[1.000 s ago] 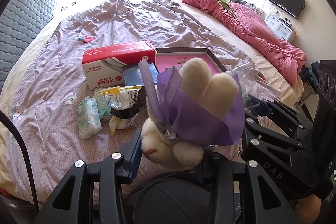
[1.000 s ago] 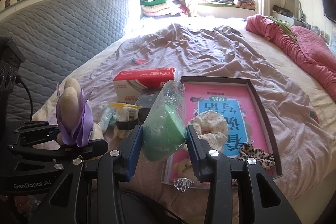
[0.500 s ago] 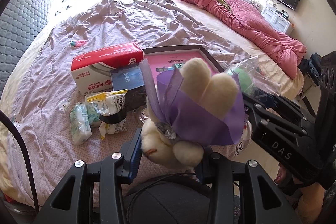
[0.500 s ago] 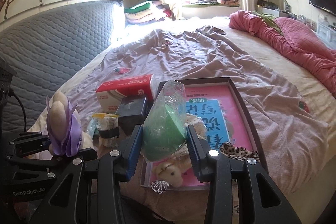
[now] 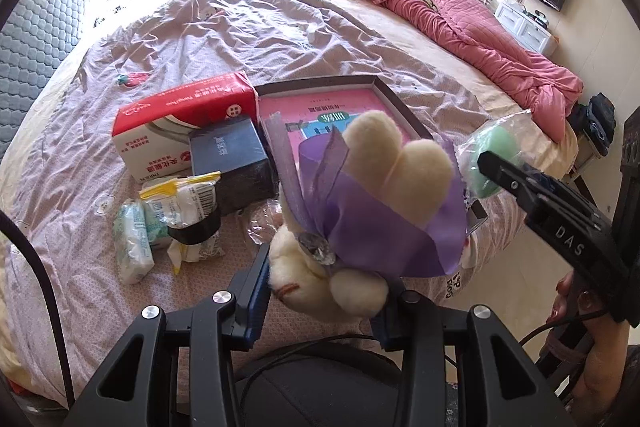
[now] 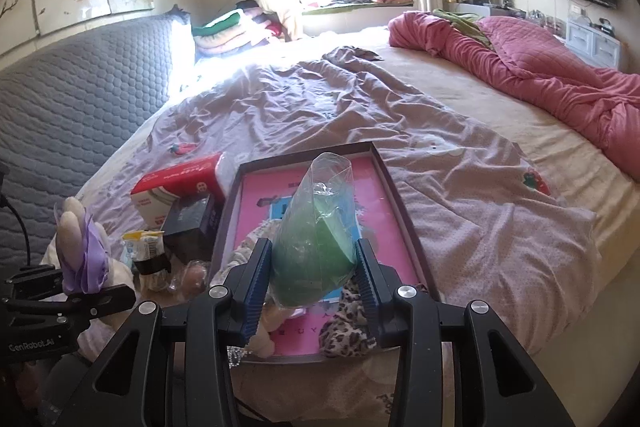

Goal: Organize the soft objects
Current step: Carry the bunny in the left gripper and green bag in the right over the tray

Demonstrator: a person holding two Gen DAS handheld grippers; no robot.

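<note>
My left gripper (image 5: 320,287) is shut on a cream plush rabbit (image 5: 396,163) with a purple ribbon, held above the near part of the bed. My right gripper (image 6: 312,275) is shut on a green soft ball in a clear plastic bag (image 6: 316,243), hanging over the near end of a dark-rimmed tray (image 6: 400,203) with a pink bottom. In the tray lie a leopard-print cloth (image 6: 348,331), a small plush toy (image 6: 264,327) and a pale frilly fabric piece (image 6: 244,251), partly hidden by the bag. The rabbit (image 6: 80,247) shows at the left of the right wrist view.
Left of the tray sit a red and white tissue box (image 5: 180,123), a dark blue box (image 5: 232,159), wrapped packets (image 5: 180,203) and a tissue pack (image 5: 132,247). A crumpled pink quilt (image 5: 460,19) lies far right; a grey padded headboard (image 6: 68,115) stands left. The bed's near edge is close.
Both grippers have shifted sideways across the bed with their loads; the right one now hangs over the tray's near end. Both grips are unchanged.
</note>
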